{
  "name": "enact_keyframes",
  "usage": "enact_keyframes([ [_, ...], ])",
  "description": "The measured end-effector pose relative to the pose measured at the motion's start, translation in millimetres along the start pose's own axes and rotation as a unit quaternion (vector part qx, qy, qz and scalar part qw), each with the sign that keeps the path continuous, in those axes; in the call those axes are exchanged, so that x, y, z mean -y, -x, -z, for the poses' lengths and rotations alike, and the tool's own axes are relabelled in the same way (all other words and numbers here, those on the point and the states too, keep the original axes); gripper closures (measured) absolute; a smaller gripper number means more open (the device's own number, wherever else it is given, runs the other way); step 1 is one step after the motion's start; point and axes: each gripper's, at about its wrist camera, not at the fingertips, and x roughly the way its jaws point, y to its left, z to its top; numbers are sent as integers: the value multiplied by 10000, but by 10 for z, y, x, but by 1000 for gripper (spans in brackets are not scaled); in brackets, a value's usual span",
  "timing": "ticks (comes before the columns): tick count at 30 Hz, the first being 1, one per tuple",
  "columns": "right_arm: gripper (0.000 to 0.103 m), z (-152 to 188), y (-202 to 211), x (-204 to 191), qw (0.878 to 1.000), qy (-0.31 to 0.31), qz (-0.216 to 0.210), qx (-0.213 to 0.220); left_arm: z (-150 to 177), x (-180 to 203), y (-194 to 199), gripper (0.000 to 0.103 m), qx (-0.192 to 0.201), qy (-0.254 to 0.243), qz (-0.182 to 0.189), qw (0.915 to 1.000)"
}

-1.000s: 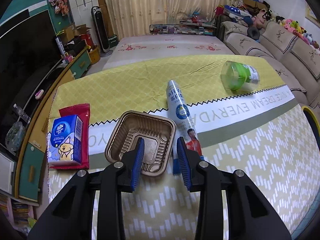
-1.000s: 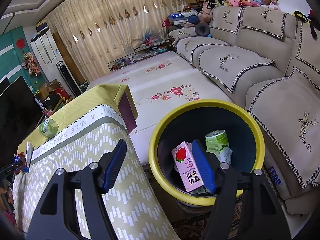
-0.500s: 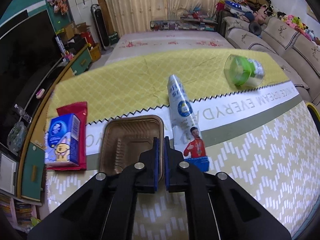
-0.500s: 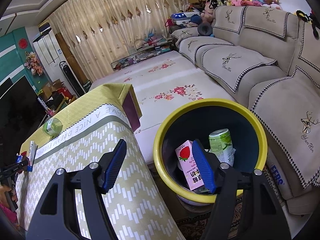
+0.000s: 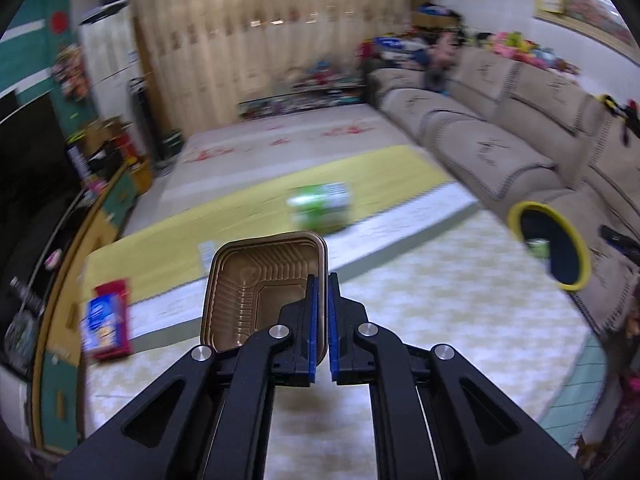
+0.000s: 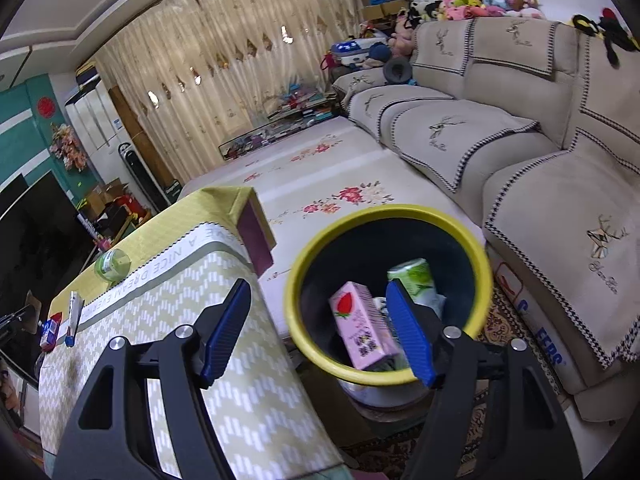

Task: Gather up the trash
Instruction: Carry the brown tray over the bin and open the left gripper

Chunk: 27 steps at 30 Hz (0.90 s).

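Observation:
My left gripper [image 5: 321,280] is shut on the right rim of a brown plastic tray [image 5: 256,288] and holds it lifted above the table. A green cup [image 5: 320,210] lies on the yellow cloth beyond it. The yellow-rimmed dark bin [image 5: 576,258] stands to the right by the sofa. My right gripper [image 6: 320,304] is open and empty, hovering at the bin's [image 6: 296,312] near rim. Inside the bin lie a pink strawberry carton [image 6: 362,328] and a green cup [image 6: 414,278].
A blue tissue pack on a red wrapper [image 5: 105,322] lies at the table's left edge. A white tube [image 6: 74,308] and the green cup [image 6: 112,266] lie on the table [image 6: 200,280]. The sofa [image 6: 560,184] runs along the right. A TV cabinet [image 5: 60,280] stands left.
My left gripper closed on the tray's rim, lifted it off the table and swung right toward the bin. The right gripper stayed open over the bin.

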Motion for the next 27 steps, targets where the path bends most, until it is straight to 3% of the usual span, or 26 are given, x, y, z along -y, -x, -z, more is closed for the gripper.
enact_keyframes([
  [6, 36, -4, 266, 550, 9985, -407, 298, 232, -214, 1043, -74, 98, 13, -687, 762, 9947],
  [13, 35, 6, 454, 943, 9953, -450, 719, 459, -500, 2309, -403, 98, -191, -1403, 1513, 9783],
  [22, 34, 75, 381, 1430, 9932, -720, 853, 332, -721, 3704, -999, 98, -618, -2024, 2054, 9555],
  [27, 34, 107, 335, 1567, 9923, -816, 893, 262, -774, 4145, -1456, 98, -945, -2095, 2183, 9484],
])
